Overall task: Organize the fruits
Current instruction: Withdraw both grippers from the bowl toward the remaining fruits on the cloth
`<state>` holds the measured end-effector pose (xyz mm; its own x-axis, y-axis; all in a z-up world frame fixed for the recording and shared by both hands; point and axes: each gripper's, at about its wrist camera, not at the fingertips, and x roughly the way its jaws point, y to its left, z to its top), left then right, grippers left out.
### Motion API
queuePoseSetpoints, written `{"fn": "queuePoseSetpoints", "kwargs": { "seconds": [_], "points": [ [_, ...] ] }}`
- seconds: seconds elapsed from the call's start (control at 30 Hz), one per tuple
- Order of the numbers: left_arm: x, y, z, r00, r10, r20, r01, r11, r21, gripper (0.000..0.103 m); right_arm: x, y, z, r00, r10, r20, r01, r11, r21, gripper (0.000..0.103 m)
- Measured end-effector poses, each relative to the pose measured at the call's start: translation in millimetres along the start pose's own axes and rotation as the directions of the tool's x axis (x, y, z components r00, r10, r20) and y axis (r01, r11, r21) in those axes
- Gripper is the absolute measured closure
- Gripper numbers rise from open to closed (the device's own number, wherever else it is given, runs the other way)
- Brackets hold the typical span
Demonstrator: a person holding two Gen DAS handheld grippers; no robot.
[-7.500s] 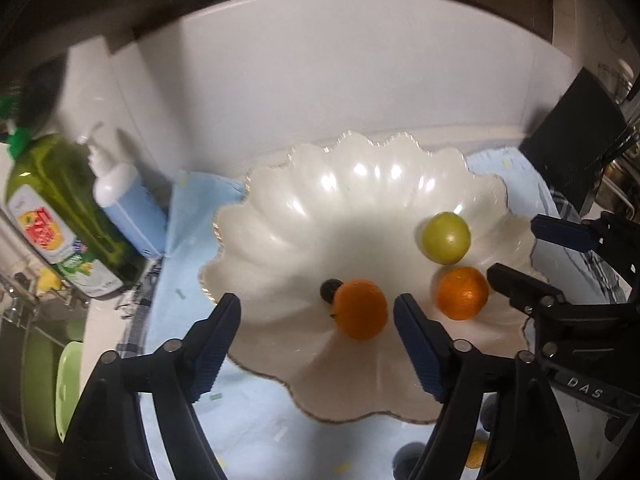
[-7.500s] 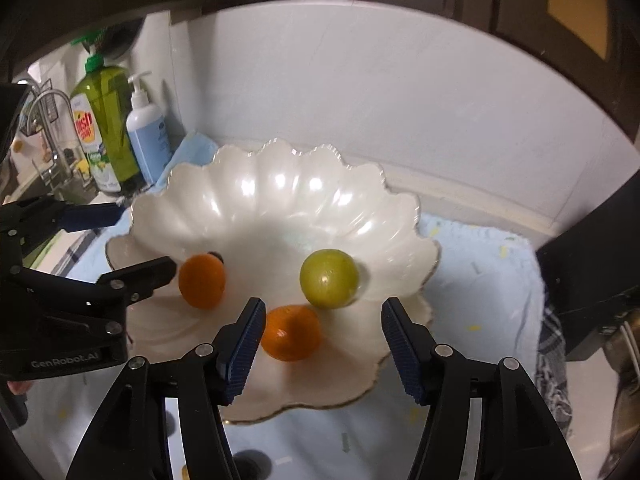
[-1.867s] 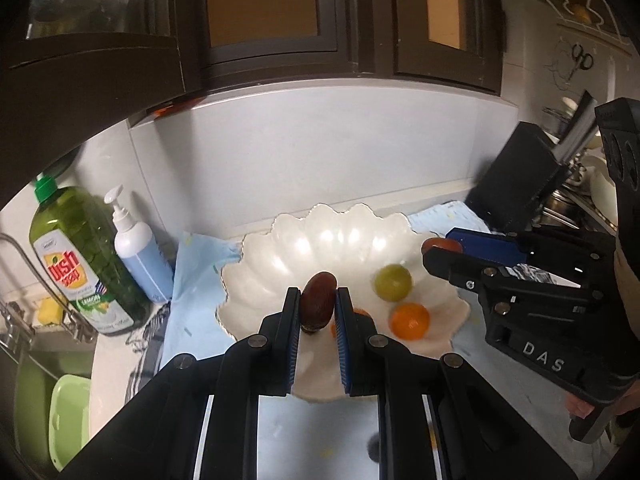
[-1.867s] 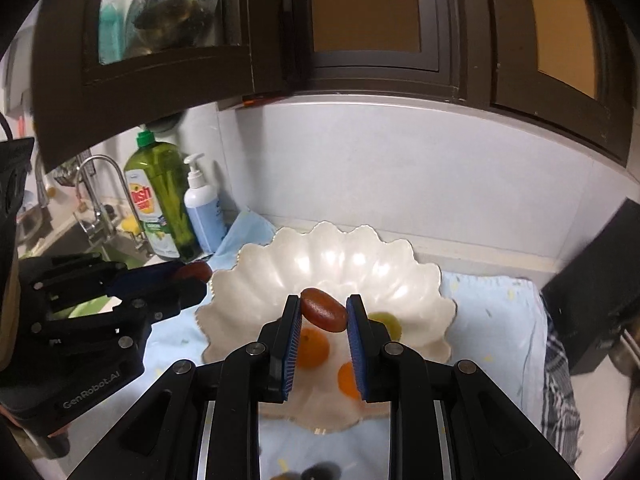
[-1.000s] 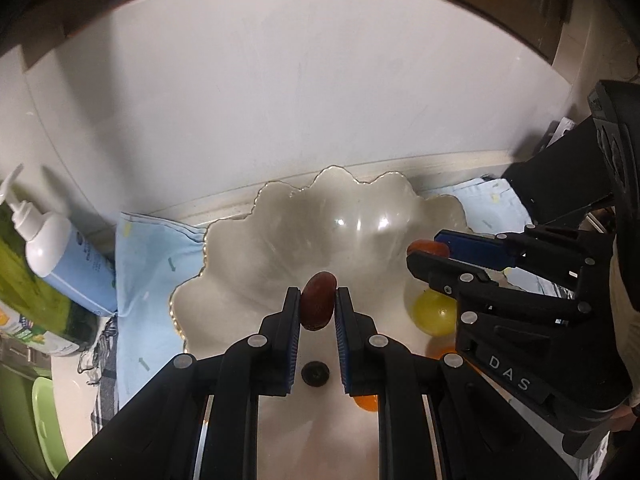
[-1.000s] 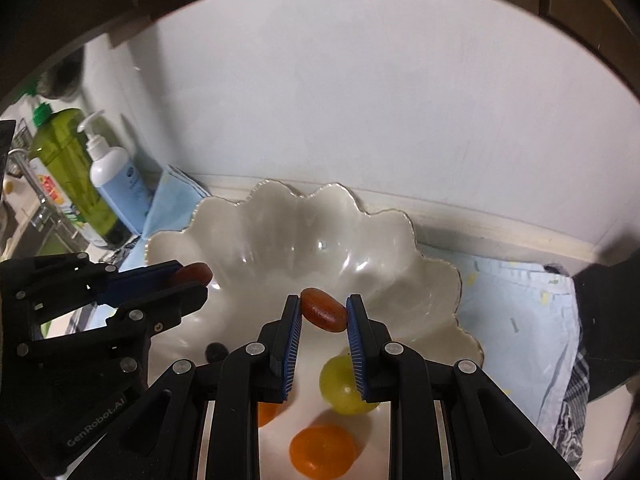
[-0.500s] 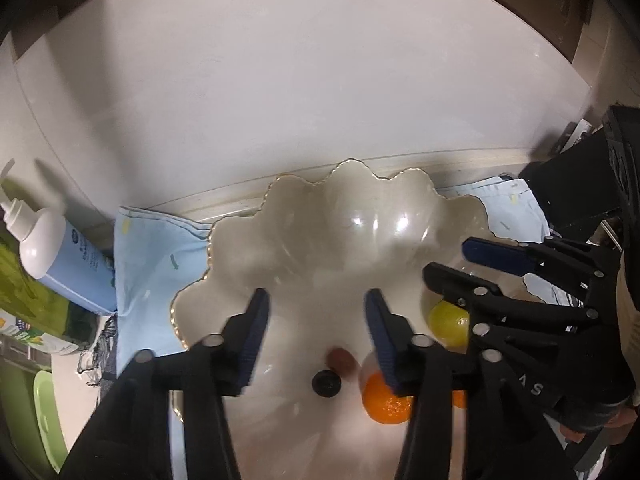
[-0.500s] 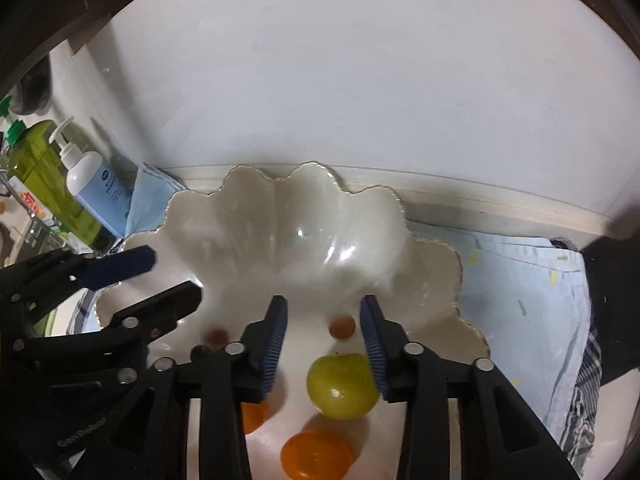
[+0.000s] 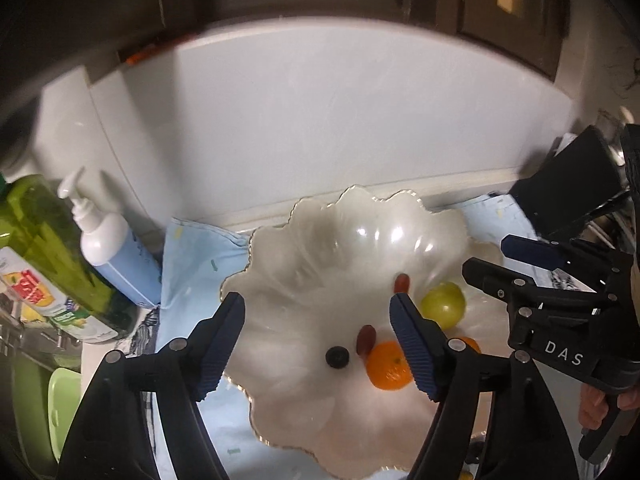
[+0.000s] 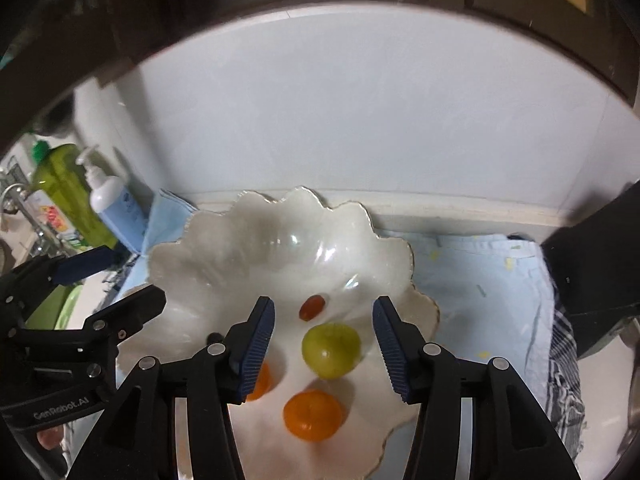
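I have both grippers above the scalloped white bowl (image 9: 280, 248), pointing down into it. The left gripper (image 9: 318, 340) has just been opening; its jaws now stand wide apart and hold nothing. Between its jaws, in the bowl, lie a small black round item (image 9: 337, 357) and 1 dark red oblong fruit (image 9: 366, 340), the latter touching an orange (image 9: 389, 365) that sits partly behind the right-hand jaw. A second red oblong fruit (image 9: 402, 283) lies just beyond that jaw's tip, with a green-yellow round fruit (image 9: 443, 306) beside it, outside the jaw. The right gripper (image 10: 323, 344) has also just been opening; its jaws stand moderately apart and are empty. Between them I see the second red fruit near the tips, the green-yellow fruit below it, and another orange (image 10: 313, 415) nearer the gripper body. The bowl rests on a light blue cloth (image 10: 480, 280). A green detergent bottle (image 9: 44, 256) and a pump bottle (image 9: 116, 256) stand well outside the left gripper's left-hand jaw.
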<state>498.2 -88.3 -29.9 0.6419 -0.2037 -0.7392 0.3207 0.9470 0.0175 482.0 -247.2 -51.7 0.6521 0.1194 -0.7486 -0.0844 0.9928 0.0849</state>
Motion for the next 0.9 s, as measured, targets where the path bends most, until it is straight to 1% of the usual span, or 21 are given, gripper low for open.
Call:
{"fn": "queuePoseSetpoints", "kwargs": {
  "seconds": [0.13, 0.3, 0.53, 0.73, 0.9],
  "points": [
    [-27, -1, -7, 0.999, 0.007, 0.051, -0.006, 1.000, -0.010, 0.022, -27, 4, -9, 0.998, -0.013, 0.061, 0.014, 1.000, -0.016, 0.050],
    [-58, -4, -16, 0.994, 0.003, 0.106, -0.002, 1.000, -0.010, 0.022, -64, 9, -19, 0.991, -0.023, 0.135, 0.025, 1.000, -0.013, 0.050],
    [-96, -14, -32, 0.983, 0.021, 0.182, -0.026, 0.999, 0.023, 0.021, -99, 11, -39, 0.980, -0.036, 0.197, 0.038, 0.999, -0.005, 0.050],
    [-125, -20, -49, 0.974, -0.003, 0.228, -0.003, 1.000, 0.027, 0.021, -125, 14, -56, 0.973, -0.028, 0.228, 0.030, 1.000, -0.007, 0.050],
    [-143, -25, -64, 0.968, -0.007, 0.250, -0.003, 0.999, 0.042, 0.021, -148, 18, -72, 0.960, -0.051, 0.274, 0.058, 0.998, -0.018, 0.050]
  ]
}}
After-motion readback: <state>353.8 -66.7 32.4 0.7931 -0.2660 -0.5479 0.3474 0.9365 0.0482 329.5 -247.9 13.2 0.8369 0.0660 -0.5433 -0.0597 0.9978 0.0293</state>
